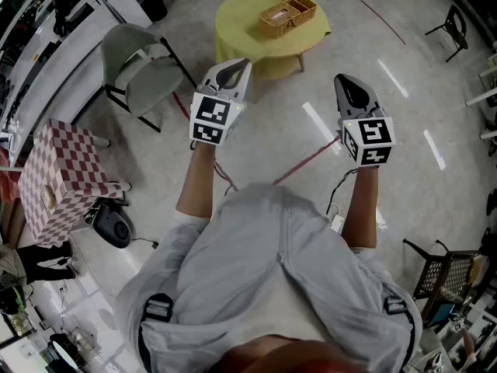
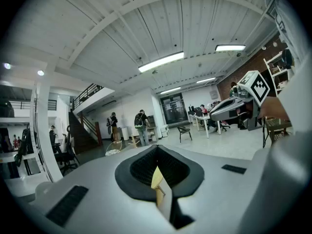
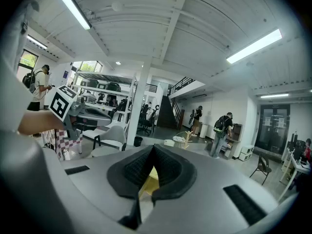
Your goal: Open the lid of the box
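Well, the wicker box (image 1: 286, 15) sits on the yellow table (image 1: 237, 29) at twelve o'clock, well apart from the left gripper (image 1: 231, 72) and right gripper (image 1: 351, 90). Both are clenched and empty. Approach squarely and unclench before reaching the lid, which seems to be shut.

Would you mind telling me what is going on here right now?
A person stands holding a gripper in each hand. The left gripper and the right gripper are both shut and hold nothing, raised over the floor short of the round yellow table. The wicker box sits on that table, untouched.
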### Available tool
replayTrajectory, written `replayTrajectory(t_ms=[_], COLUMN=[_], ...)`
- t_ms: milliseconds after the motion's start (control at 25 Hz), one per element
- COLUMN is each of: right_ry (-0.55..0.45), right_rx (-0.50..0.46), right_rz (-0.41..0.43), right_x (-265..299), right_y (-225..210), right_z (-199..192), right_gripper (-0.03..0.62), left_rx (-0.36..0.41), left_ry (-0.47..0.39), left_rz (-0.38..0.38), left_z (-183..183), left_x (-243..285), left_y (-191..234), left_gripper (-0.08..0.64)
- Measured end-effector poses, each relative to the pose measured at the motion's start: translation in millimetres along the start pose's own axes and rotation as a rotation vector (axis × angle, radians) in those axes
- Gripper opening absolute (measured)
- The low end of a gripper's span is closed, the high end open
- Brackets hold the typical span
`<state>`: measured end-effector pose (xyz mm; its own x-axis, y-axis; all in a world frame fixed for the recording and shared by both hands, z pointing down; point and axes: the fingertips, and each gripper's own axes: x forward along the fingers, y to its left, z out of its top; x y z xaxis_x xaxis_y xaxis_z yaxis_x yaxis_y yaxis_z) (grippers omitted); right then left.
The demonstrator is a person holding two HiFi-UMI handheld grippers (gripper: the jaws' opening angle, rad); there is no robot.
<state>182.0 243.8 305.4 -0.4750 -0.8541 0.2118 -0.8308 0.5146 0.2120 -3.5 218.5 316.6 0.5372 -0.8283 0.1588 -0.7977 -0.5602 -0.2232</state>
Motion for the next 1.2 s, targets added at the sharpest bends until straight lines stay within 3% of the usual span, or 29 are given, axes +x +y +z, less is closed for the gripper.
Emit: replayTrajectory(t_ms=[480,920,1200], right_ry=[-0.015,-0.038,-0.032], right_rx=[0.039,0.051,0.036], right_rz=[-0.011,0.137,0.139], right_x=[3,22,56], right_y=[-30,-41,-48], right_z=[-15,-24,-32], right_gripper=[0.023,0.023,0.023], left_rx=[-0.03,-0.028,-0.049], left_ry=[0.038,0.065,0.061], left_rz=[0.043,0.097,0.071], left_z=[-9,-11,-29], left_x=[15,31,65], left_y=[-10,-16,1], left_gripper=[0.028,0.028,0.029])
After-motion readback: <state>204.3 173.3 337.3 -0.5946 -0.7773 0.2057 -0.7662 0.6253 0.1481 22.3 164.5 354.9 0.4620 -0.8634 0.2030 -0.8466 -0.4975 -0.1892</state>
